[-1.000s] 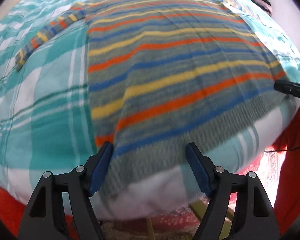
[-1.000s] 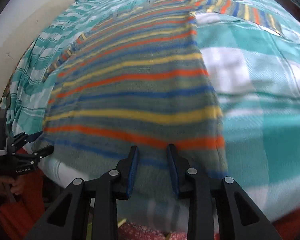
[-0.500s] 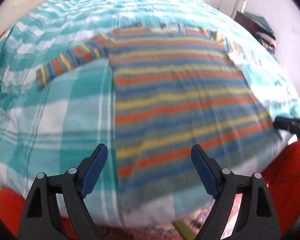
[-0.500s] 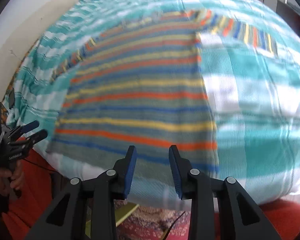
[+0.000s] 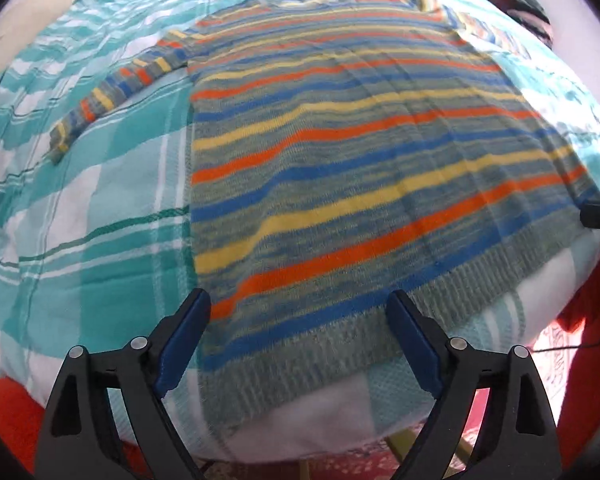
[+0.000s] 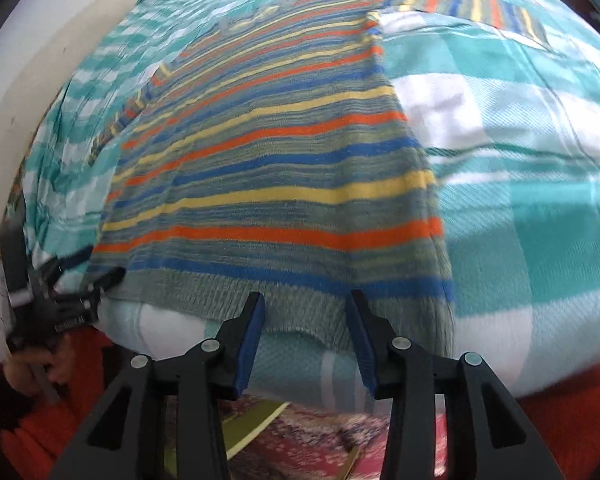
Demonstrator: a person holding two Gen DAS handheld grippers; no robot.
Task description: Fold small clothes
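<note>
Sweater (image 5: 360, 168) lies flat, front down or up I cannot tell, spread on the blanket (image 5: 100, 208); its ribbed hem (image 5: 440, 296) runs along the blanket's near edge. One sleeve (image 5: 112, 88) angles out from the sweater's left shoulder, the other sleeve (image 6: 472, 6) from the right shoulder. Both sleeves unfolded, body smooth.

Left gripper (image 5: 298, 340): jaws have just been opening and now stand wide, over the sweater's near left corner. The hem shows between them, but the pads do not press on it. Right gripper (image 6: 306, 334): jaws have just been opening too, part open, above the hem toward the sweater's right corner; nothing pinched.

Step, as I judge it: laying out is done, hem let go, folding proper not yet begun.

Next move, my reading: a first fold needs a fresh hold. Likely a sleeve or a side edge brought in over the body. Pinch both layers of the knit, keep the blanket out of the pads, and lift low so the body does not drag out of square.
</note>
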